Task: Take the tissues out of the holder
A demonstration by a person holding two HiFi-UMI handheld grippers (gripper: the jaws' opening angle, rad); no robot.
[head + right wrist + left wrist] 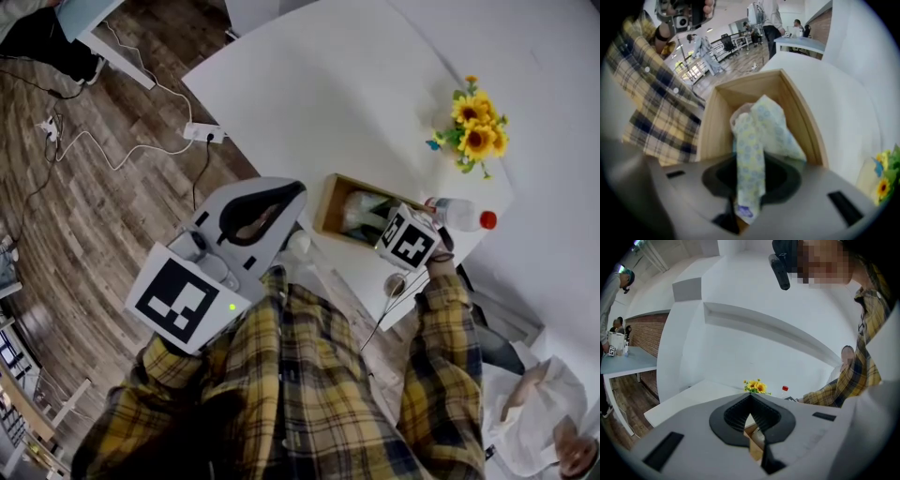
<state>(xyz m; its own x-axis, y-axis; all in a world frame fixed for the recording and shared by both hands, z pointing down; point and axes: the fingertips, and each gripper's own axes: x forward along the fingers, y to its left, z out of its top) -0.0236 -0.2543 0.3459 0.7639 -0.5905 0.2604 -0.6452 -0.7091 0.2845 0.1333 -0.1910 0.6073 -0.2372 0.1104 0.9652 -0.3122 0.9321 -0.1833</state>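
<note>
- Reaching steeply down into the wooden holder (712,126) with the right gripper (749,192), probably because the opening faces up and the pack stands on end inside.
- Clamping the tissues (757,136) between both pads of that gripper, squeezing the blue-and-yellow patterned wrap narrow at the jaws and leaving it wider beyond them.
- Gripping only the pack's near end, with the rest lying down between the holder's walls, so judging the lift out as not yet done.
- Holding the left gripper (751,397) off to the side and nearly level, jaws together at the tips and pinching nothing, with just a sliver of the holder showing through the gap behind them; likely waiting, or getting ready to steady the box.
- Keeping the holder close to the near edge of the white table (328,84), just beside a bottle (459,216) and near the sunflowers (476,131), neither seeming to be crowding a straight pull upward.
</note>
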